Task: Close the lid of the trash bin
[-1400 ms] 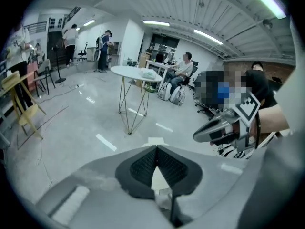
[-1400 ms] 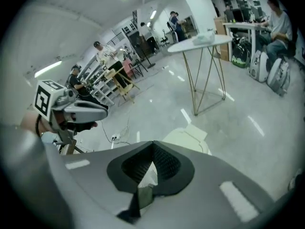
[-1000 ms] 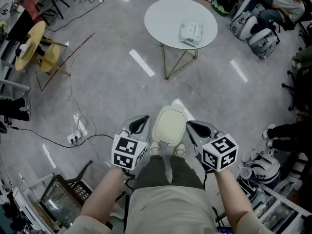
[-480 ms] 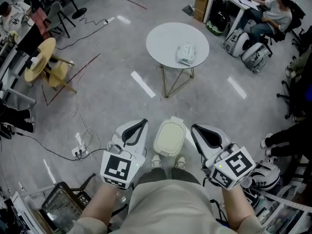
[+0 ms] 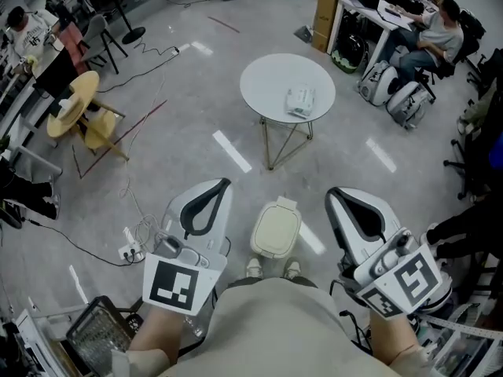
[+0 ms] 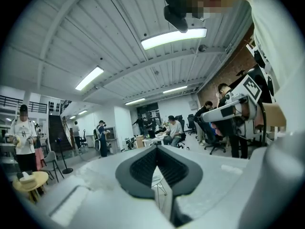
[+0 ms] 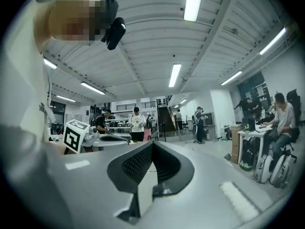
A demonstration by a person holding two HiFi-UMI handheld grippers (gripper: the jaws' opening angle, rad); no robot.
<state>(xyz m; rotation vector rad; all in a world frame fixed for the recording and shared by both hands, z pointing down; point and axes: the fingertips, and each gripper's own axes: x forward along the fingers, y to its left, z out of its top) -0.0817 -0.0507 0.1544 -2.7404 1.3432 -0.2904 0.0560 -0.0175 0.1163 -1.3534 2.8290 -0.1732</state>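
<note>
Both grippers have risen toward the camera since the earlier frame. Left gripper (image 5: 222,184) and right gripper (image 5: 336,195): smooth white shells, ribbed dark pads (image 6: 143,165), jaws pressed together, nothing held. Between and below them stands the trash bin (image 5: 284,203), its cream, rounded-rectangular lid (image 5: 275,230) down.

Trash bin (image 5: 275,230) on grey floor (image 5: 196,77)

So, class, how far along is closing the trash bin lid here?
Done, it seems: the trash bin lid lies flat and closed in the head view. In hand: nothing. The left gripper and right gripper are shut and empty, raised either side of it and touching nothing. Left: apparently nothing.
</note>
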